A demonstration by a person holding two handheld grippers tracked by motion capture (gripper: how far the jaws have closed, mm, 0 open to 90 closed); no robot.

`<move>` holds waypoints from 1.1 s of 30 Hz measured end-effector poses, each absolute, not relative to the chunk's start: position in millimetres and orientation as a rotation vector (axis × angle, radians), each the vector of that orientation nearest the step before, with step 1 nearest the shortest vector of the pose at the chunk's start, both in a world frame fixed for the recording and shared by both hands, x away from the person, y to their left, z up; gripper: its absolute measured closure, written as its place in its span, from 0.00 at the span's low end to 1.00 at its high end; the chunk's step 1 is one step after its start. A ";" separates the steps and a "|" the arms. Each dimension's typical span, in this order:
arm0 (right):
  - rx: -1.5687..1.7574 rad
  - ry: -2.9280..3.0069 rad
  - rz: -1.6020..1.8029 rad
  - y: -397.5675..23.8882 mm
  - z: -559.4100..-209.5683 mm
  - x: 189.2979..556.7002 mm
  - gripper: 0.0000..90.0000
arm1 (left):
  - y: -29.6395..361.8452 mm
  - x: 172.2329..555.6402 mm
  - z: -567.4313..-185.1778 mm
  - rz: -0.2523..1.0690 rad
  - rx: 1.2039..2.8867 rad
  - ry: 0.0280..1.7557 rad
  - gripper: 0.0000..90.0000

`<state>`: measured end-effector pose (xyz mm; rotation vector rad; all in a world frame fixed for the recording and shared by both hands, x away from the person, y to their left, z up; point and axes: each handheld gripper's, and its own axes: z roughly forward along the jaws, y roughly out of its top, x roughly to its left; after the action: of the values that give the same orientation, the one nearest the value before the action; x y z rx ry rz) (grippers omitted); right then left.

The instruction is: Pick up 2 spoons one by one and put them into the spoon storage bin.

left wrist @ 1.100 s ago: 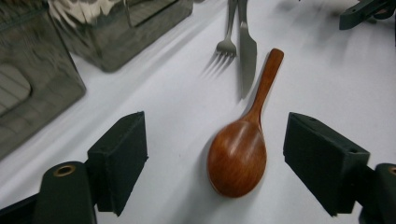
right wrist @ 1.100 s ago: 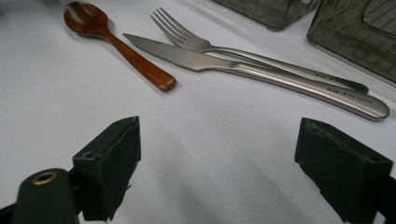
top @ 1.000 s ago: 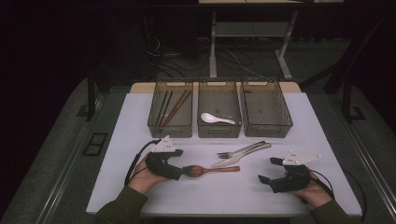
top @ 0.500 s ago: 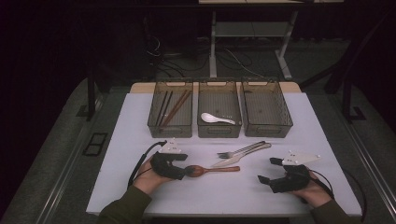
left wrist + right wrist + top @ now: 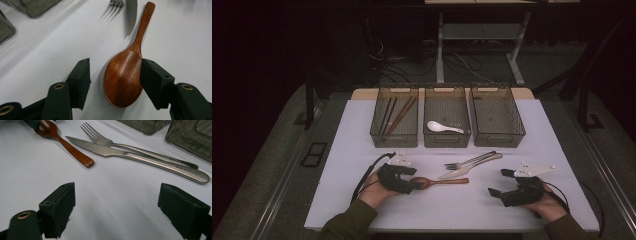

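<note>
Since the earlier frame, jaws of the left gripper [image 5: 113,82] have been closing around the wooden spoon [image 5: 123,77] bowl at lower centre, one pad touching, not yet clamped, for lifting, while the right gripper [image 5: 125,212] is being held wide apart, idle.

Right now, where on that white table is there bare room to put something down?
Bare: left of the left bin, right of the right bin, and between spoon and right gripper. Crowded: around fork and knife.

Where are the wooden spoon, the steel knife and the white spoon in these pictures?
wooden spoon [image 5: 122,80], left gripper view, on the middle of its bowl.
steel knife [image 5: 100,149], right gripper view, on its serrated blade.
white spoon [image 5: 436,126], high view, on its bowl, in the middle bin.
</note>
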<state>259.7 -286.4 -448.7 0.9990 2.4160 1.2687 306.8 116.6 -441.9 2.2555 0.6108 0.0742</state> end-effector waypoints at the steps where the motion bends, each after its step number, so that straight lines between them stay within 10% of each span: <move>1: 0.999 2.416 1.268 -286.5 -448.8 259.8 0.16 | 116.2 306.8 -442.2 0.074 2.257 0.611 0.46; 33: 0.996 2.416 1.264 -286.4 -448.5 259.2 0.16 | 108.6 299.1 -444.1 0.032 2.344 0.462 0.70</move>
<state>259.2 -286.4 -448.5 0.9961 2.4157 1.2638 299.1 108.6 -444.1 2.3442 0.4621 0.0324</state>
